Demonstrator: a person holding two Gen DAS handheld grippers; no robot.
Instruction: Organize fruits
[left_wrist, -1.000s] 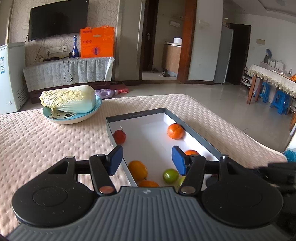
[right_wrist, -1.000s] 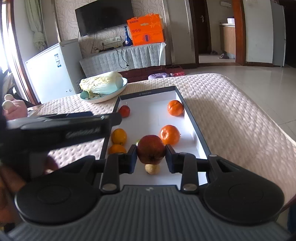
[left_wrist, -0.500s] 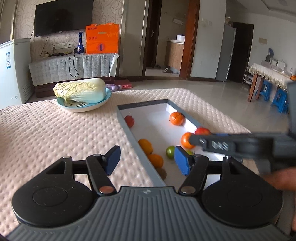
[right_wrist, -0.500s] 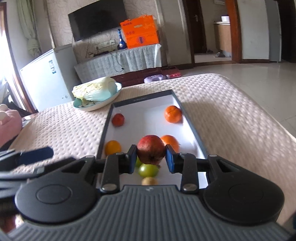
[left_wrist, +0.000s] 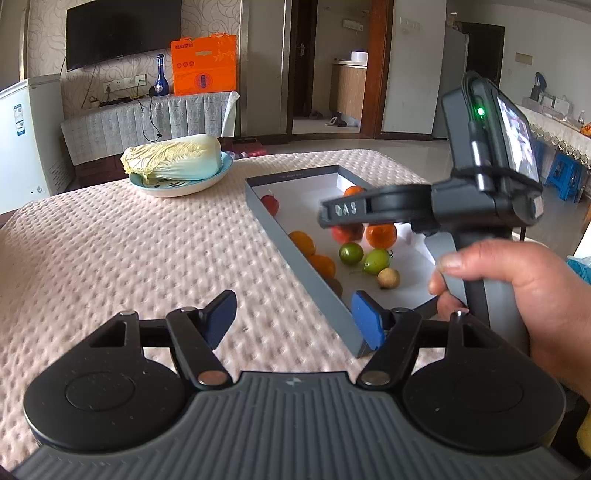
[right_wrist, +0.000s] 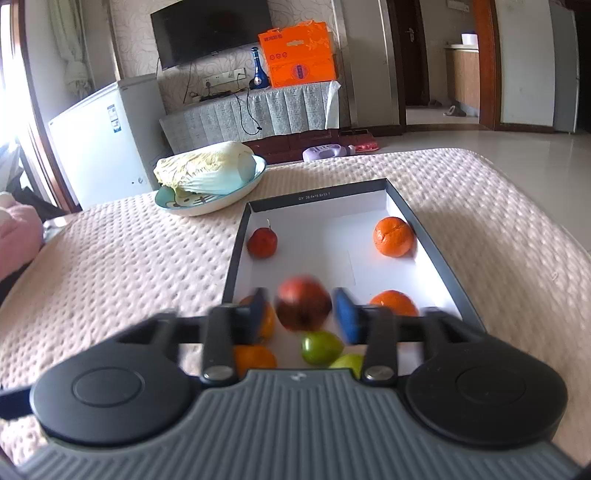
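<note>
A grey-walled white tray (right_wrist: 436, 243) lies on the pink quilted cover and holds several fruits: oranges (right_wrist: 392, 236), a small red fruit (right_wrist: 262, 242) and green fruits (right_wrist: 320, 348). My right gripper (right_wrist: 303, 314) is over the tray's near half, its blue pads spread. A red apple (right_wrist: 303, 307) sits blurred between them with a gap on each side. My left gripper (left_wrist: 293, 320) is open and empty, low over the cover at the tray's near left corner (left_wrist: 354, 332). In the left wrist view the right gripper (left_wrist: 334, 212) hangs over the tray.
A blue plate with a napa cabbage (right_wrist: 210, 170) stands beyond the tray's far left corner, also in the left wrist view (left_wrist: 173, 162). The cover's edge curves off at the right. A white fridge (right_wrist: 103, 136) and a TV stand are behind.
My right gripper has opened and the red apple has come free between its pads, over the tray. My left gripper has drawn back and left, off the tray.
</note>
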